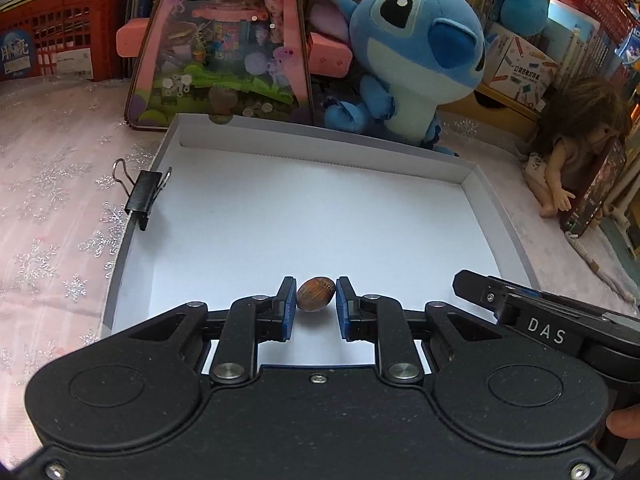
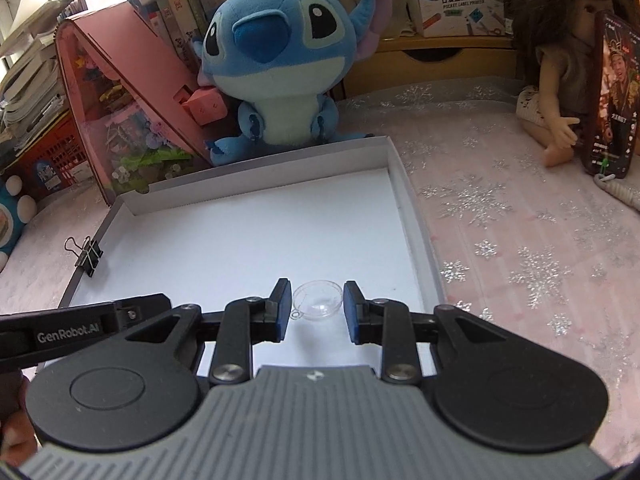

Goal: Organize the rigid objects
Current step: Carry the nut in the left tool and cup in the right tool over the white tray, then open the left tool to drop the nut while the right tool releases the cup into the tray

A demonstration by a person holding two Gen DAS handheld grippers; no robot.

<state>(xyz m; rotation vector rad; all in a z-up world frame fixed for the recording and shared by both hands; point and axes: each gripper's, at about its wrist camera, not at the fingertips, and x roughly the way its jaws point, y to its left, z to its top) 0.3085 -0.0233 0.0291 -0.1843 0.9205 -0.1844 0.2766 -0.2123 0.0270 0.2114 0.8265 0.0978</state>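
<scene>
Box (image 1: 472,178), white and shallow, lies on the tabletop (image 1: 52,200); a clip (image 1: 145,196) grips its left wall. Over it, left tongs (image 1: 316,304) clamp a nut (image 1: 315,294); right tongs (image 2: 317,306) clamp a clear dome (image 2: 318,300).

Left claw (image 1: 316,300) and right claw (image 2: 316,306) both clamped, angled downward

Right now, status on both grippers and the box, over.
Left gripper shut on brown nut, over white box. Right gripper shut on clear dome. Binder clip on box's left wall; floor otherwise bare.
</scene>
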